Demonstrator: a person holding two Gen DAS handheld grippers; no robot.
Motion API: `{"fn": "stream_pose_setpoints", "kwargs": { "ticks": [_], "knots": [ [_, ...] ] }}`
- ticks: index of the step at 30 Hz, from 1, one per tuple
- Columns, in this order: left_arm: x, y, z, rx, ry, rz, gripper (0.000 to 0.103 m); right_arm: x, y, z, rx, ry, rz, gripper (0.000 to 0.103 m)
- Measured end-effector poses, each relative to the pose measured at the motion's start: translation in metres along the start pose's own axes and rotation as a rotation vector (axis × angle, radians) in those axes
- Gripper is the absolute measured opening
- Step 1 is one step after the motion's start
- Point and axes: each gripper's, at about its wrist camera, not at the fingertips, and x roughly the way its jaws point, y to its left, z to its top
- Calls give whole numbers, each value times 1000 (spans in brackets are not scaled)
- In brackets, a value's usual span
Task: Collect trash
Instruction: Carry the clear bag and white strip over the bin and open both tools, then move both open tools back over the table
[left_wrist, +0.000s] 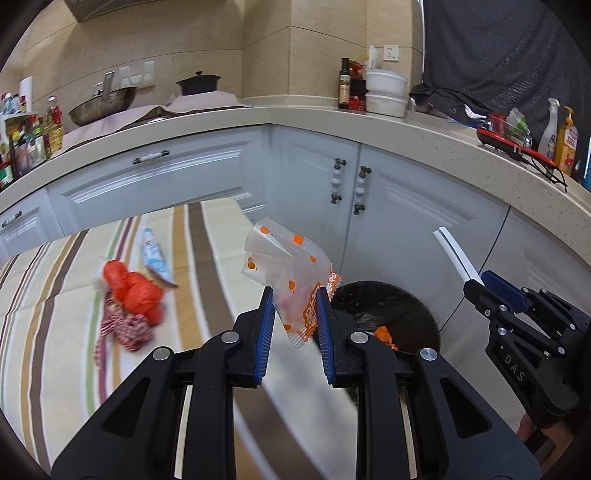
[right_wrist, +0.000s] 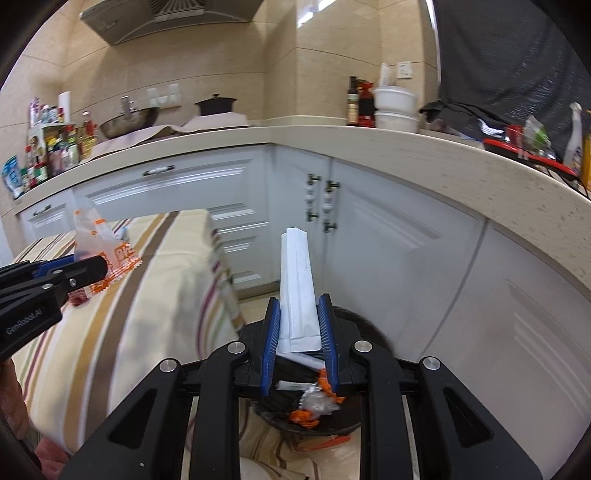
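Note:
My left gripper is shut on a clear plastic wrapper with orange dots and holds it at the table's right edge, beside the black trash bin on the floor. The wrapper also shows in the right wrist view. My right gripper is shut on a long white packet and holds it above the bin, which holds orange and clear trash. The right gripper shows in the left wrist view with the white packet. An orange bag, a checked cloth and a blue-white tube lie on the striped tablecloth.
White cabinets with knobbed handles stand behind the bin under a beige L-shaped counter. On the counter are a wok, a dark pot, bottles, white bowls and a red tray.

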Motion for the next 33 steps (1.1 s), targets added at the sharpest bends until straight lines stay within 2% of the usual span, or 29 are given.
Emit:
{"fn": "stream_pose_setpoints", "kwargs": {
  "ticks": [12,25,27,28,29,30,33],
  "knots": [
    [60,-64,9,74,51,-5,22,28,-40,-7,51,10,-51,23],
    [106,-99,10,132,101,0,23,56,-64,-12,91,23,-70,23],
    [113,-104,8,150,114,-2,24,62,-67,-13,105,24,-73,29],
    [116,-106,7,155,121,-4,27,66,-70,-15,116,36,-69,47],
    [118,-107,6,157,133,-5,31,69,-73,-16,130,39,-68,55],
    [120,-107,5,154,140,-6,40,70,-74,-18,141,40,-70,55],
    [119,-105,4,143,139,-2,45,69,-78,-21,153,49,-78,55]
  ]
}}
